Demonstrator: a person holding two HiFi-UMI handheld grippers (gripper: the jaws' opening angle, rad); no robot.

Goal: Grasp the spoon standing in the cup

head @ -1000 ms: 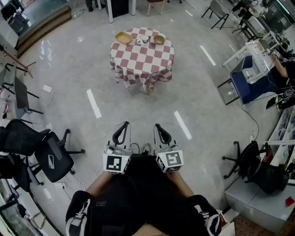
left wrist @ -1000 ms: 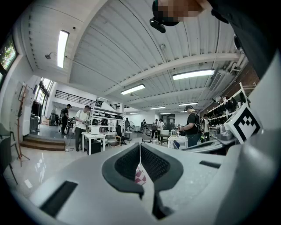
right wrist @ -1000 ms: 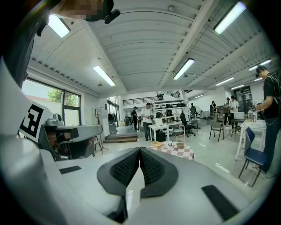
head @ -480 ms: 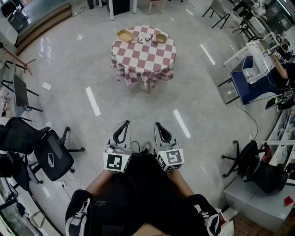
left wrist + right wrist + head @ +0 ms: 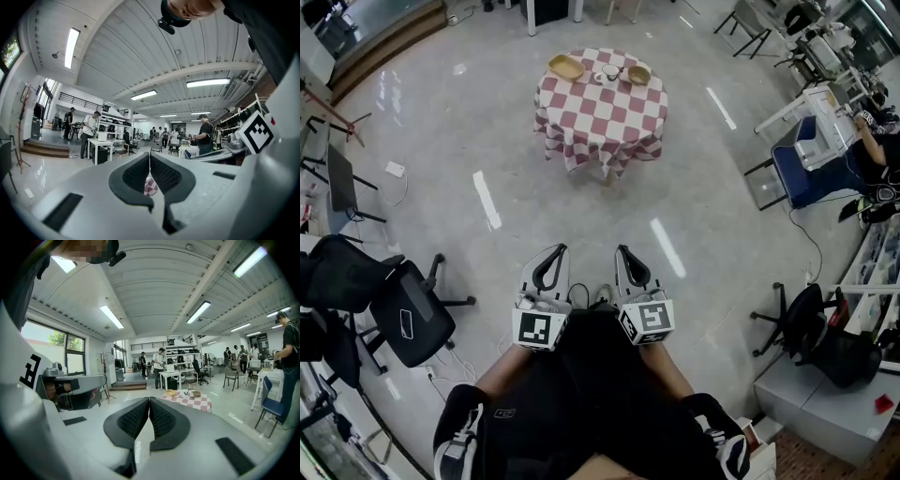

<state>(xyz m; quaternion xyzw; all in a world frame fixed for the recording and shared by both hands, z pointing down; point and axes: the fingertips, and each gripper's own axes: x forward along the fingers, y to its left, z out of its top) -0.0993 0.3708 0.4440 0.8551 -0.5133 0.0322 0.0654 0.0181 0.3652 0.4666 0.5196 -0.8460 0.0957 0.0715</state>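
You held your left gripper (image 5: 554,251) and right gripper (image 5: 622,251) side by side, both closed and empty. The table (image 5: 600,117) with the cup (image 5: 608,74) stood well ahead of them.

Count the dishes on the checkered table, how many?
3. A shallow tan bowl at the left, a white cup in the middle, a smaller tan bowl at the right, all along the table's far edge. It's far away, so tiny things may be missed.
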